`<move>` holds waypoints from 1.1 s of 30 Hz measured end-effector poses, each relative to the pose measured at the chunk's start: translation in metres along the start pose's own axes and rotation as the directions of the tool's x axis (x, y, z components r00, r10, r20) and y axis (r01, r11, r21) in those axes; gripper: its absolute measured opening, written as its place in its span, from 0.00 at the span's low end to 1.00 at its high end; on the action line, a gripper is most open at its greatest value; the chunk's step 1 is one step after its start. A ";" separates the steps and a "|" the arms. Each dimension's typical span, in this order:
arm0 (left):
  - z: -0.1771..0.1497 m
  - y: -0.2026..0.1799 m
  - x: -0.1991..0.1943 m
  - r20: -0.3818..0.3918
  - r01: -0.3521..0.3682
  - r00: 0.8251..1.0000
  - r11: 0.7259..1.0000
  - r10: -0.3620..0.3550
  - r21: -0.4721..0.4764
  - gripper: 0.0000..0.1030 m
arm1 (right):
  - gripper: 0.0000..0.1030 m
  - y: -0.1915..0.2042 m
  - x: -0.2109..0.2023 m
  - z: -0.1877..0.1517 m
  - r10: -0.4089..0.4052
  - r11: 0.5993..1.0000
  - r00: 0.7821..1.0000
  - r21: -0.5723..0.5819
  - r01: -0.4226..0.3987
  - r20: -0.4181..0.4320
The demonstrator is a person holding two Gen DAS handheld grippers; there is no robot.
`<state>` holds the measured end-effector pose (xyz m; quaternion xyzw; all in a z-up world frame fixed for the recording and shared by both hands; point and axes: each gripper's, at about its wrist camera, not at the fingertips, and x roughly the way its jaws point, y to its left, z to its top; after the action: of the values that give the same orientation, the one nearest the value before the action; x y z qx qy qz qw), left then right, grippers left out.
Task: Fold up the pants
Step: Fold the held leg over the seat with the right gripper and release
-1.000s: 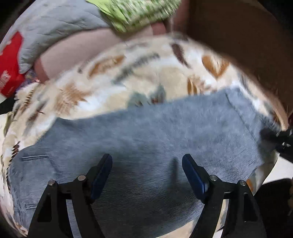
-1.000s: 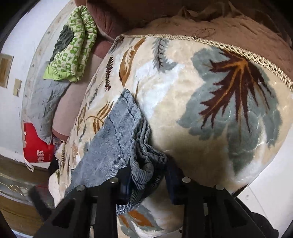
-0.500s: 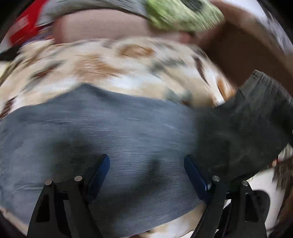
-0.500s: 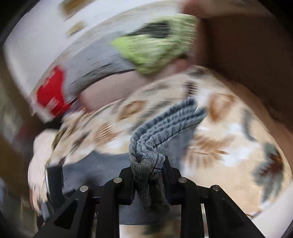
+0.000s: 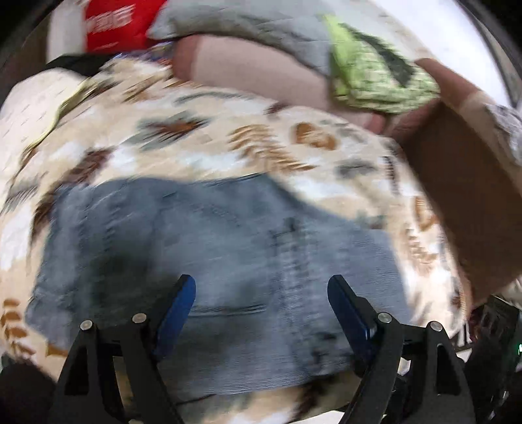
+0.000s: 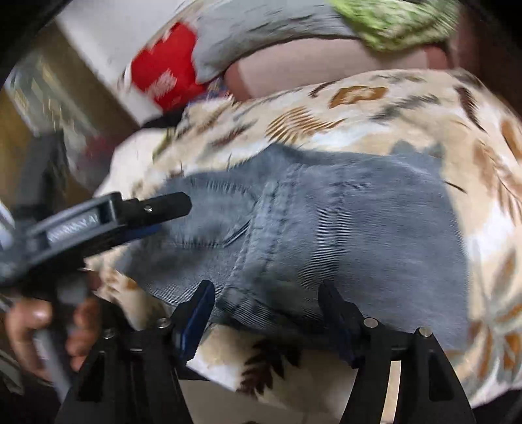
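Note:
The grey-blue corduroy pants [image 5: 228,248] lie folded in a compact stack on a cream blanket with a leaf print [image 5: 202,143]. They also show in the right wrist view [image 6: 359,228], with a seamed edge running down the middle. My left gripper [image 5: 261,300] is open and empty, just above the near part of the pants. It also shows in the right wrist view [image 6: 137,215], at the left over the pants' left end. My right gripper [image 6: 264,310] is open and empty over the near edge of the pants.
A green patterned cloth [image 5: 375,71], a grey cushion [image 5: 248,29] and a red bag [image 5: 111,22] lie beyond the blanket. A brown surface [image 5: 463,202] rises at the right. The blanket's near edge [image 6: 261,368] drops off just below the pants.
My right gripper has let go of the bunched pants leg that it carried over the rest of the pants. The pants now lie folded shorter. Both views have swung.

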<state>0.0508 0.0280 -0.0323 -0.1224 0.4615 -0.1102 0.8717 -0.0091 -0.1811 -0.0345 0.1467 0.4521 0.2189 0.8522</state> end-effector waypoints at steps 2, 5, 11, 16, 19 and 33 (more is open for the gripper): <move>-0.001 -0.019 0.002 0.003 0.023 1.000 0.999 -0.024 0.040 0.81 | 0.67 -0.028 -0.027 -0.001 0.013 0.994 0.998 0.108 -0.020 0.060; -0.013 -0.047 0.031 -0.065 0.019 0.998 0.994 -0.012 0.107 0.81 | 0.69 -0.086 -0.044 -0.003 0.081 0.945 0.991 0.308 -0.111 0.111; -0.046 -0.064 0.079 -0.164 -0.125 0.972 0.957 0.171 0.262 0.81 | 0.65 -0.126 -0.035 0.010 0.170 0.893 0.985 0.426 -0.144 -0.023; -0.043 -0.060 0.077 -0.171 -0.108 0.974 0.969 0.147 0.222 0.81 | 0.66 -0.125 -0.035 0.072 0.301 0.866 0.953 0.405 -0.292 0.042; -0.046 -0.060 0.078 -0.154 -0.111 0.976 0.961 0.153 0.251 0.81 | 0.66 -0.134 0.019 0.093 0.433 0.816 0.900 0.446 -0.368 -0.050; -0.048 -0.061 0.078 -0.135 -0.092 0.982 0.957 0.133 0.275 0.84 | 0.63 -0.193 0.067 0.122 0.248 0.814 0.969 0.543 -0.208 0.000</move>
<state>0.0486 -0.0586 -0.1003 0.0314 0.5138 -0.1307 0.8473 0.1723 -0.3197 -0.1007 0.4250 0.5044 0.1886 0.7276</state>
